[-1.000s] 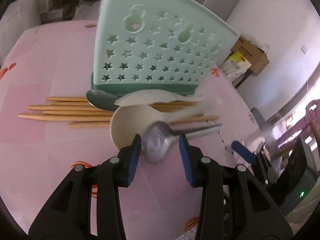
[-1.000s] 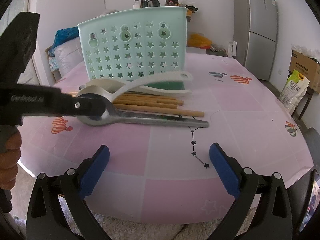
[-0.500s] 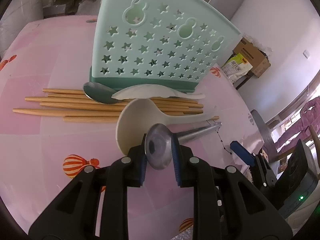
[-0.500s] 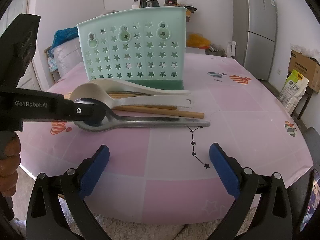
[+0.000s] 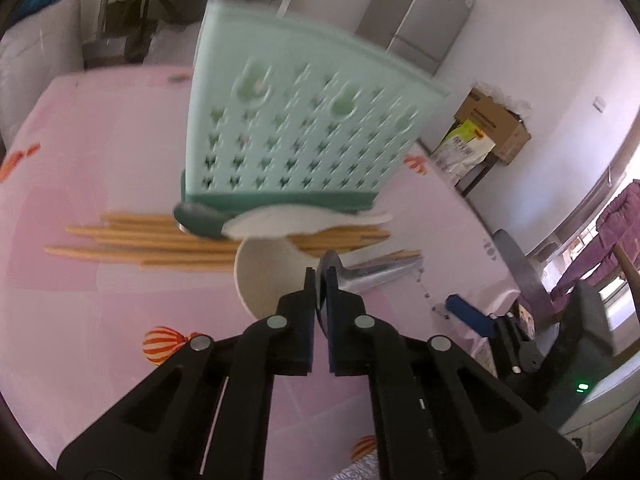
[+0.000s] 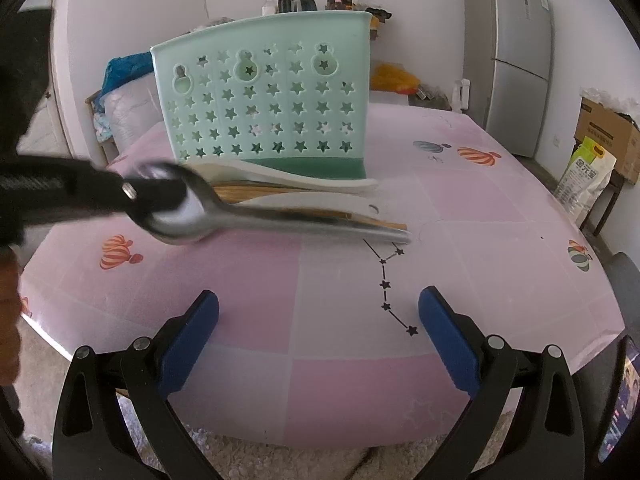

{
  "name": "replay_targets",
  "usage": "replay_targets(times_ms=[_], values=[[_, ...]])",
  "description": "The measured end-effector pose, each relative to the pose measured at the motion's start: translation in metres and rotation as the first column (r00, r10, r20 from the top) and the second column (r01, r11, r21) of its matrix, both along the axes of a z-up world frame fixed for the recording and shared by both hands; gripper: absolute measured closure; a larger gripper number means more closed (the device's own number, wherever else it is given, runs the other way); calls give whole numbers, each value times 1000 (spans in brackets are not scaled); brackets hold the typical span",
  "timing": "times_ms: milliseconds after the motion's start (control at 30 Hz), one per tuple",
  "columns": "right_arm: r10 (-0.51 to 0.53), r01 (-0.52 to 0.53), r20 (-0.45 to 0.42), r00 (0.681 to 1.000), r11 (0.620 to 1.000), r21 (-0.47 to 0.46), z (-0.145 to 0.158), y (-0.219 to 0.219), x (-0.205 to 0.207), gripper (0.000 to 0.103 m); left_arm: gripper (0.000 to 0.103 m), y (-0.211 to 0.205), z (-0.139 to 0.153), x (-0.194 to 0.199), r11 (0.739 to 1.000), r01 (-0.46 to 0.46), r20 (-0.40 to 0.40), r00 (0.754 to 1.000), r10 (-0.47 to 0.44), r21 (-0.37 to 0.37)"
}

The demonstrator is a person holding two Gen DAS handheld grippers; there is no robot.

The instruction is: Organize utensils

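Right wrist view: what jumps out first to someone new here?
The mint-green star-punched utensil basket stands upright mid-table on the pink tablecloth. In front of it, the left hand-held gripper comes in from the left edge, shut on the bowl of a large metal spoon whose handle slopes down to the cloth. Behind the spoon lie white plastic spoons on wooden chopsticks; the right hand-held gripper is open, empty.

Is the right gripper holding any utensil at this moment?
No, the right gripper stands wide open over bare tablecloth; the metal spoon is clamped by the left gripper.
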State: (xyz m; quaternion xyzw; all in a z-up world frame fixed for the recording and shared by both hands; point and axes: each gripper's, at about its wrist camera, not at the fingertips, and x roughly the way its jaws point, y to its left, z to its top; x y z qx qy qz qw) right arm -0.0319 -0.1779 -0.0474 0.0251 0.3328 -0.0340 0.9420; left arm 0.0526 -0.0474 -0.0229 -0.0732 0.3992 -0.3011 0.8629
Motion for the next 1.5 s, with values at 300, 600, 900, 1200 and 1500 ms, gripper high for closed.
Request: replay_targets(times_ms=[300,600,900,1200,1500], values=[[32,-26,74,997,996,-85,15,17,-20,6,102,37,62,-16,990,14,108,994,1,-137],[206,-178,125,971,963,-202,36,80,8,14,102,93,126,-14,959,-43,244,963,114,-279],[162,-149,26,986,951,-269,13,117,55,51,102,116,129,-4,941,-105,253,948,193,-322],[166,-168,-35,985,928,-333,1,131,57,91,102,127,124,-2,935,-137,246,943,225,-328],[189,-197,-54,980,939,-284,11,116,39,94,102,128,126,-3,937,-144,261,937,232,-318]])
